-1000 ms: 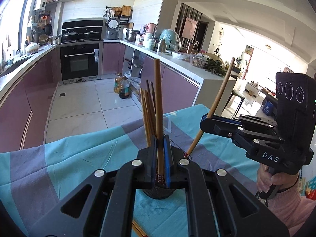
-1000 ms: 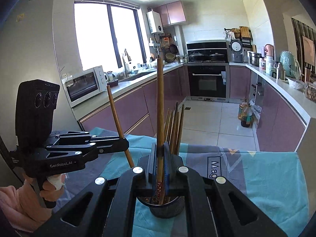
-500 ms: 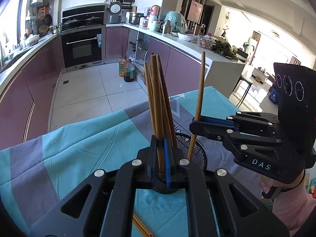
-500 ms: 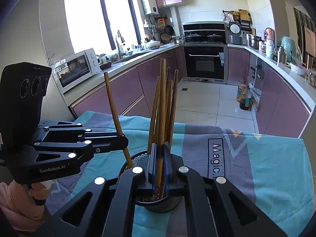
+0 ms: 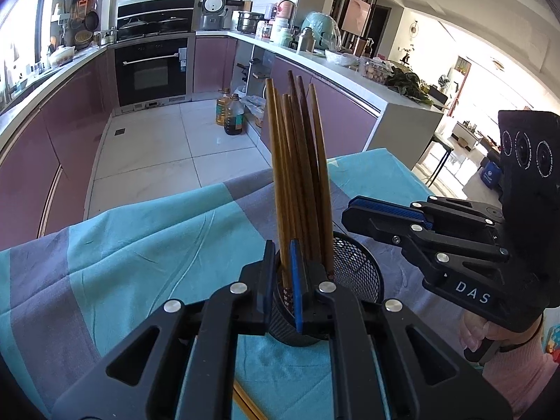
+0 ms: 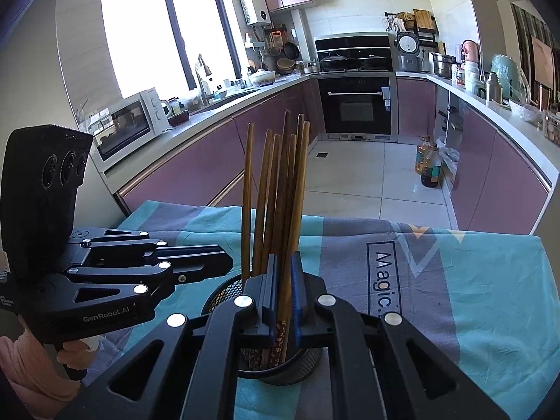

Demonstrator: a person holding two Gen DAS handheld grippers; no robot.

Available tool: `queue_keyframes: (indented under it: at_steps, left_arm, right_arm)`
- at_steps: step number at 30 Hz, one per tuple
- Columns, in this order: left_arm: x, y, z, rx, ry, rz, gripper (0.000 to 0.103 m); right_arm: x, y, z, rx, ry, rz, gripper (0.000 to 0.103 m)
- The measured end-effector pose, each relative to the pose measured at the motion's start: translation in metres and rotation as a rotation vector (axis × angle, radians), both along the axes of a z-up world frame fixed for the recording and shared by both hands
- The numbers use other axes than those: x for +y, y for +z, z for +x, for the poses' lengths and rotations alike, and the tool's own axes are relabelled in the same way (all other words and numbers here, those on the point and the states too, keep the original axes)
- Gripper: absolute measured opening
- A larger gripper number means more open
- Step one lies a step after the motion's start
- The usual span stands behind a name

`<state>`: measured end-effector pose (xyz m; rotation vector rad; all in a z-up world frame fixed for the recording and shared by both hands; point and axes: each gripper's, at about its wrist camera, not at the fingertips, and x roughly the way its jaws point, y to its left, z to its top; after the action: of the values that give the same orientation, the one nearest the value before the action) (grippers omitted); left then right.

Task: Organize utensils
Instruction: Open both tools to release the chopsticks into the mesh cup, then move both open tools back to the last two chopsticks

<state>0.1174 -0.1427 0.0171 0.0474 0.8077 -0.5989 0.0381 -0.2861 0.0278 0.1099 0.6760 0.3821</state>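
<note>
Both chopsticks have dropped into the mesh cup (image 5: 353, 273) on the tablecloth (image 5: 140, 245), left gripper (image 5: 281, 280) and right gripper (image 6: 283, 287) still nearly closed on one chopstick (image 6: 286, 290) each, so I'd release gently, then lift straight up.

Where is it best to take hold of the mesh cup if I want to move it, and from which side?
Grip the mesh cup by its rim, coming from above on the side toward the right hand-held gripper. There the rim is bare, while the chopsticks stand bunched at the other side. The wall is round and wide, so one finger inside and one outside would probably hold it best.
</note>
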Motion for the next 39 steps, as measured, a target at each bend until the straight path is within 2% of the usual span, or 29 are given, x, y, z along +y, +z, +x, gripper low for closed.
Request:
queue_keyframes:
  at_steps: [3,6,9,13,18,21,24,27,33,39]
  left_arm:
    - [0.006,-0.001,-0.003,-0.01,0.01,-0.004,0.013]
    - [0.011,0.001,-0.009,-0.037,0.024,-0.006,0.022]
    - [0.025,0.003,-0.019,-0.075,0.041,-0.018,0.032]
    - [0.047,0.004,-0.032,-0.117,0.081,-0.024,0.04]
    - [0.079,0.002,-0.054,-0.183,0.151,-0.016,0.055]
    - [0.098,-0.005,-0.066,-0.201,0.194,-0.002,0.066]
    - [0.115,-0.019,-0.076,-0.2,0.243,0.027,0.072]
    - [0.13,-0.035,-0.084,-0.175,0.279,0.037,0.079]
    - [0.141,-0.065,-0.092,-0.135,0.315,0.089,0.081]
    - [0.133,-0.082,-0.093,-0.103,0.323,0.123,0.081]
  right_arm:
    - [-0.001,0.0,0.0,0.0,-0.001,0.005,0.007]
    - [-0.004,0.0,-0.004,-0.008,0.006,0.016,0.008]
    - [-0.004,0.002,-0.014,-0.029,0.021,0.034,0.018]
    - [-0.001,0.009,-0.035,-0.072,0.058,0.059,0.026]
    - [0.016,0.012,-0.064,-0.105,0.159,0.075,0.038]
    - [0.036,-0.002,-0.074,-0.072,0.224,0.074,0.043]
    - [0.059,-0.026,-0.075,-0.014,0.251,0.034,0.043]
    - [0.08,-0.059,-0.068,0.092,0.264,0.029,0.043]
    - [0.101,-0.091,-0.061,0.172,0.245,-0.013,0.043]
    - [0.112,-0.096,-0.054,0.189,0.232,-0.045,0.043]
